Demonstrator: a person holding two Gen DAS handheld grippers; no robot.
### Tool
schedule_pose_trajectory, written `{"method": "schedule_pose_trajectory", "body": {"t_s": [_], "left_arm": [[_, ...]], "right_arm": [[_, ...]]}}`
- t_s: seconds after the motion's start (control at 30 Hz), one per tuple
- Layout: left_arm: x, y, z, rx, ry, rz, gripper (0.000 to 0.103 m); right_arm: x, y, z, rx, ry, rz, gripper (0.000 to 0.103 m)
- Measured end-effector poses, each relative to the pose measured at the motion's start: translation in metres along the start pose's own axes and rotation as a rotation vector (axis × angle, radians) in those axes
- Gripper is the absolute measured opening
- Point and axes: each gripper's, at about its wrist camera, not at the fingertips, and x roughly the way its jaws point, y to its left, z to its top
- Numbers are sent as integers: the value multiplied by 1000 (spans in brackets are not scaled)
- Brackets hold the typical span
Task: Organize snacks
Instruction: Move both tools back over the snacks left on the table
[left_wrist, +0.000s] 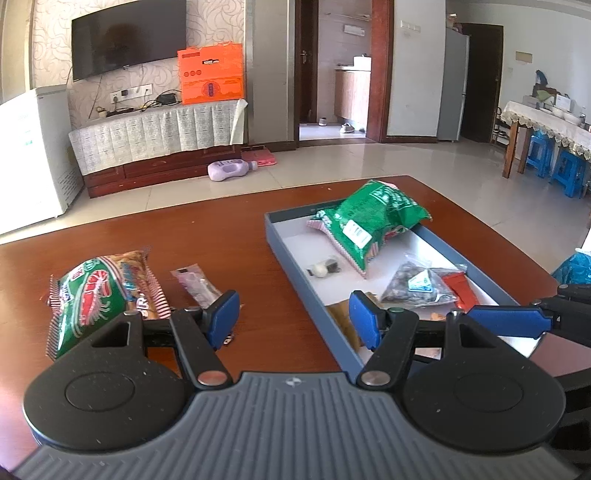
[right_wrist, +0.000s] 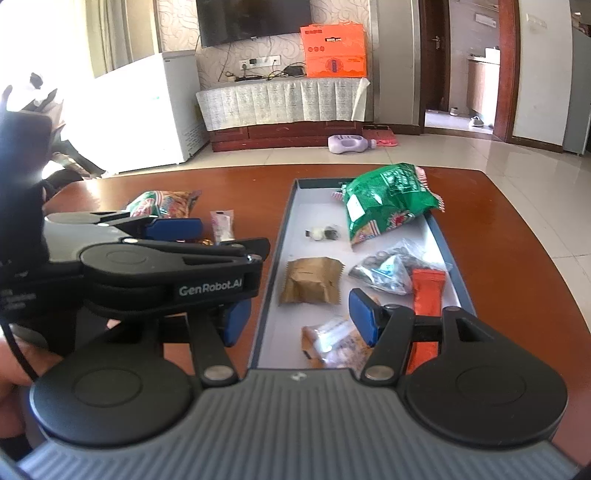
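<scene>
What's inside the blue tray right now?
The blue tray holds a green chip bag, brown packet, clear bag, orange packet, small candies and a near-end packet partly hidden by fingers.

A shallow blue-grey tray with a white floor lies on the red-brown table. Inside it, a green snack bag leans at the far end; nearer sit a small white-and-dark candy, a brown packet, a clear bag of dark pieces, an orange packet and a clear-wrapped snack. The right gripper hangs over the tray's near end, jaws spread wide — nothing between them. The left gripper crosses the left side, beside a shrimp-chip bag and a small pink-white wrapper.
</scene>
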Motion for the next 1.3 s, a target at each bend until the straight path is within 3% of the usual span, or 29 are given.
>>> {"method": "schedule_pose_trajectory", "body": {"t_s": [0.67, 1.3], "left_arm": [[-12, 42, -2, -29, -13, 74, 75], [3, 82, -5, -59, 11, 144, 76]], "right_arm": [[20, 45, 9, -50, -15, 63, 61], [50, 80, 16, -95, 1, 116, 61]]}}
